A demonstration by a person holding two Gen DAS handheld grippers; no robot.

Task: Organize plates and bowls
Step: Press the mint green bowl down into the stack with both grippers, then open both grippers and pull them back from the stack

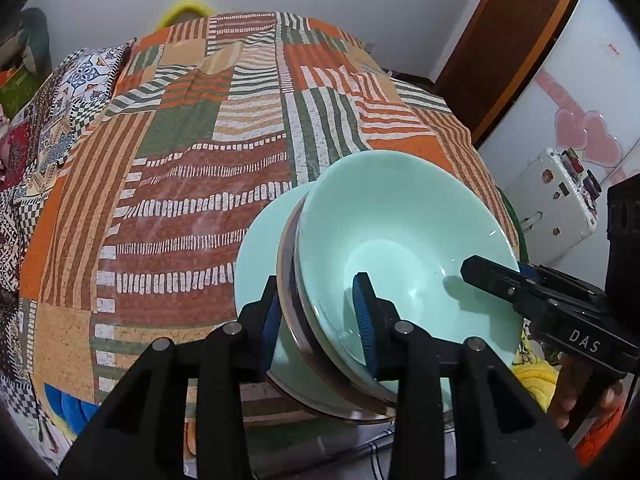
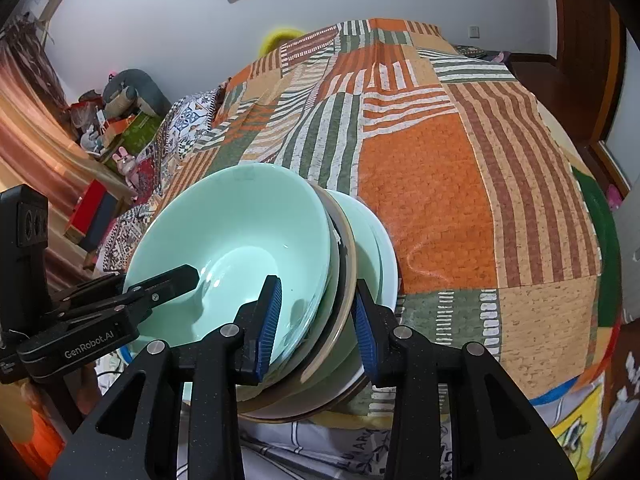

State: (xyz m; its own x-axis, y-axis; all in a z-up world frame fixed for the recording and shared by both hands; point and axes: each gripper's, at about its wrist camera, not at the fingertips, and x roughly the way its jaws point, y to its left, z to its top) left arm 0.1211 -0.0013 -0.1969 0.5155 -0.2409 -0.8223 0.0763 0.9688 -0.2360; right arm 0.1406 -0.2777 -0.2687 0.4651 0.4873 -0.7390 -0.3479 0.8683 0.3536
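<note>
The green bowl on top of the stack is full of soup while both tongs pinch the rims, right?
Not quite. The green bowl is empty, as the left wrist view shows: only its shiny bare inside. The rest holds: the left tongs and right tongs both pinch the stack's rims.

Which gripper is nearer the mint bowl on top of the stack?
Neither; both grip it. Left gripper straddles the stack's near rim, one finger inside the mint bowl. Right gripper straddles the opposite rim likewise.

Two close wrist views from opposite sides, sharing the bowl stack.
</note>
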